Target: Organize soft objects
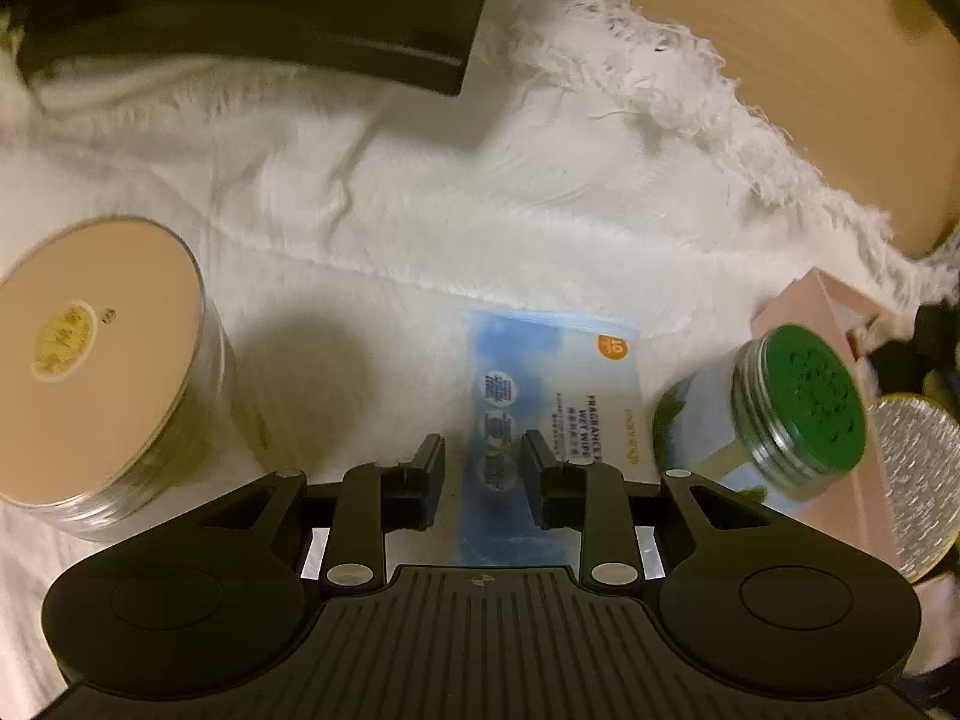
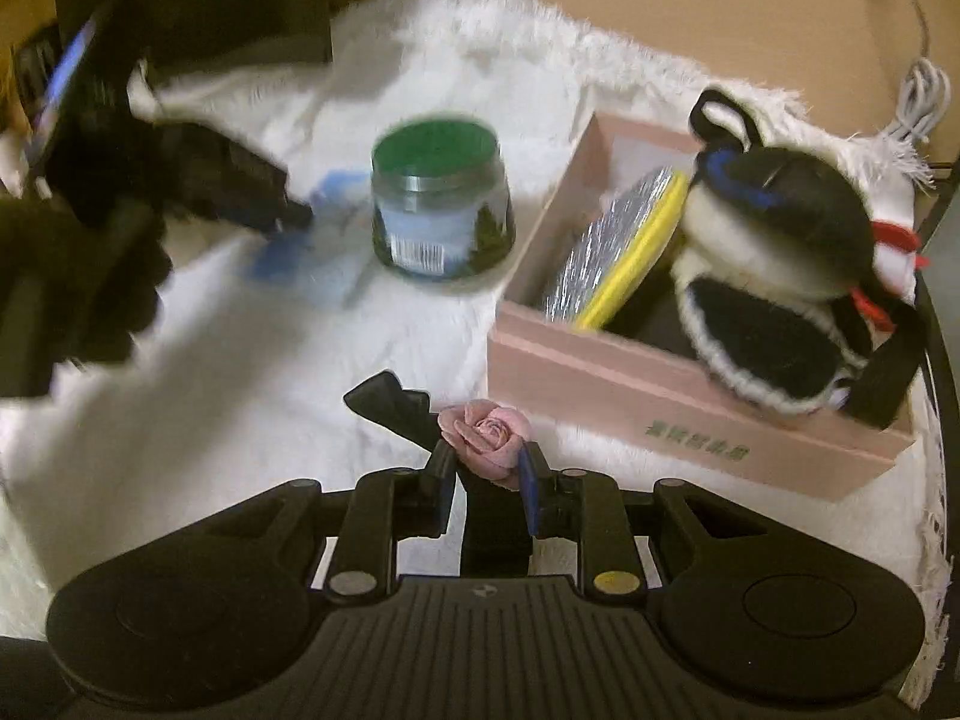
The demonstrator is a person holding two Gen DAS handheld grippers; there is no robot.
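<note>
1. We hold a small pink fabric rose point(image 2: 485, 433) on a black strap point(image 2: 390, 405) in the right gripper point(image 2: 485, 471). Its folded petals look soft and dusty pink, and it sits just in front of the pink box point(image 2: 660, 414), near the box's front left corner.
2. In that box we see a black-and-white plush toy point(image 2: 780, 264) with a blue cord and a red ribbon, leaning against the right end, and a round pad point(image 2: 618, 246) with a silver face and yellow rim standing tilted to its left.
3. Left of the box lies a flat blue packet of wet wipes point(image 1: 543, 402) on the white fluffy rug point(image 1: 420, 210). Between packet and box stands a glass jar with a green lid point(image 2: 441, 204).
4. Further left of the box, past the packet, stands a clear round tub point(image 1: 102, 372) with a beige lid and a yellow sticker, its writing too blurred to read.
5. On the packet we read "FRAGRANCE" and "WET WIPE", plus an orange badge with "10". The box front carries green characters we cannot make out. The jar shows a barcode.
6. Our right gripper is clamped on the rose's stem part, its blue-padded fingers point(image 2: 529, 480) close together on either side.
7. Our left gripper point(image 1: 483, 468) hangs over the near end of the wipes packet with its fingers partly apart; we cannot tell whether they touch it.
8. The rug lies over a tan counter point(image 1: 810, 60).
</note>
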